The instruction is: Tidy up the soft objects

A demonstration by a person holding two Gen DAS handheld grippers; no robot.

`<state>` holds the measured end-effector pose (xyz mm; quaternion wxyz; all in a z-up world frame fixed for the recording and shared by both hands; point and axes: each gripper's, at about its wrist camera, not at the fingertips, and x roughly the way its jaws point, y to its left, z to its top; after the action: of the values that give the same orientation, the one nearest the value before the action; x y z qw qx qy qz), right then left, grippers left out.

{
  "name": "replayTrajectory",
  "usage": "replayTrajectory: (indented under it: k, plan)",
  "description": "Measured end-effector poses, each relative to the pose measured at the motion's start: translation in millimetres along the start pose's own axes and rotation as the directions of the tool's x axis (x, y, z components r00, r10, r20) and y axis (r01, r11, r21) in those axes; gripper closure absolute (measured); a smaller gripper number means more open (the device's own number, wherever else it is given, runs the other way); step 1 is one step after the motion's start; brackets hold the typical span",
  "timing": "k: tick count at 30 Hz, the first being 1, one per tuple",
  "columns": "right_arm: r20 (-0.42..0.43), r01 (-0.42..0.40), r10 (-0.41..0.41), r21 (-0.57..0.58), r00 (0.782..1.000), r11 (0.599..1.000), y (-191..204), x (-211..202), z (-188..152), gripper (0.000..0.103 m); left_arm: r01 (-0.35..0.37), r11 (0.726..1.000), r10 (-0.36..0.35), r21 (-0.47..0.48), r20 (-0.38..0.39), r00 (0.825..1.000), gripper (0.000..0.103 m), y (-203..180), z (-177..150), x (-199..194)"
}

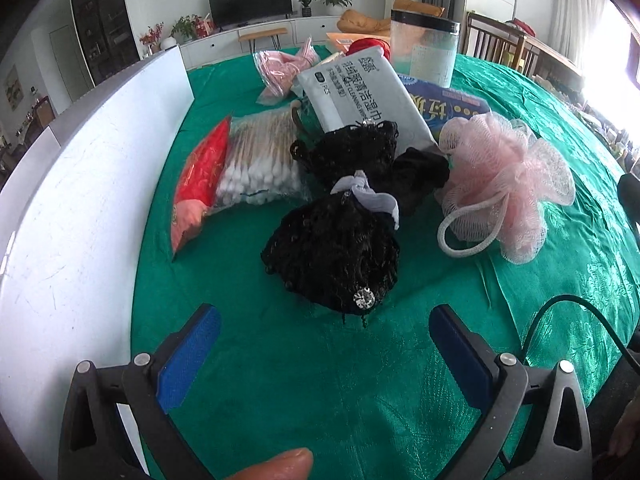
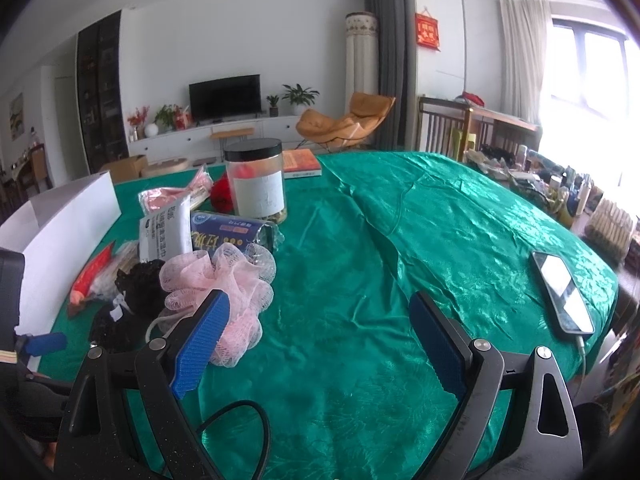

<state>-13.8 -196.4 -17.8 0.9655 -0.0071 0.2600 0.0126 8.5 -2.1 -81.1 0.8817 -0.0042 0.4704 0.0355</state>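
Observation:
A black curly wig bun with a grey ribbon and a rhinestone (image 1: 334, 252) lies on the green cloth just ahead of my left gripper (image 1: 324, 320), whose blue pads stand wide open and empty. A second black curly piece (image 1: 348, 152) and a black scrunchie (image 1: 420, 176) lie behind it. A pink mesh bath pouf (image 1: 504, 176) with a white loop sits to the right. In the right wrist view the pink pouf (image 2: 224, 280) lies by the left finger of my open right gripper (image 2: 320, 312), over bare cloth.
A white box wall (image 1: 80, 208) runs along the left. A cotton swab bag (image 1: 256, 160), a red packet (image 1: 196, 184), a grey wipes pack (image 1: 360, 96), a blue pack (image 1: 448, 108) and a clear jar (image 2: 256, 180) crowd the back. A phone (image 2: 562, 292) lies at right.

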Motion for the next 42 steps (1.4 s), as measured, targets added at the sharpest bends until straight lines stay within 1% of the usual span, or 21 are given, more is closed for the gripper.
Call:
replayTrajectory:
  k: [3,12,24,42]
  plan:
    - [-0.005,-0.007,0.007,0.012,1.000,1.000,-3.8,0.6,0.9,0.010,0.010,1.000,-0.010,-0.003,-0.027,1.000,0.000,-1.3,-3.0,7.5]
    - [-0.013,-0.018,0.018,0.025,1.000,1.000,-7.0,3.1,0.6,0.010,0.035,0.999,-0.035,-0.005,-0.009,0.999,0.000,1.5,-3.5,9.8]
    - [-0.026,-0.027,0.028,0.037,0.999,0.999,-8.7,6.5,-1.1,0.010,0.039,0.999,-0.039,-0.004,0.028,0.999,0.000,2.8,-7.6,7.8]
    - [-0.044,-0.036,0.039,0.050,0.998,0.998,-11.3,10.1,-1.9,0.010,0.048,0.999,-0.048,0.014,0.012,0.999,0.000,3.5,-5.0,9.3]
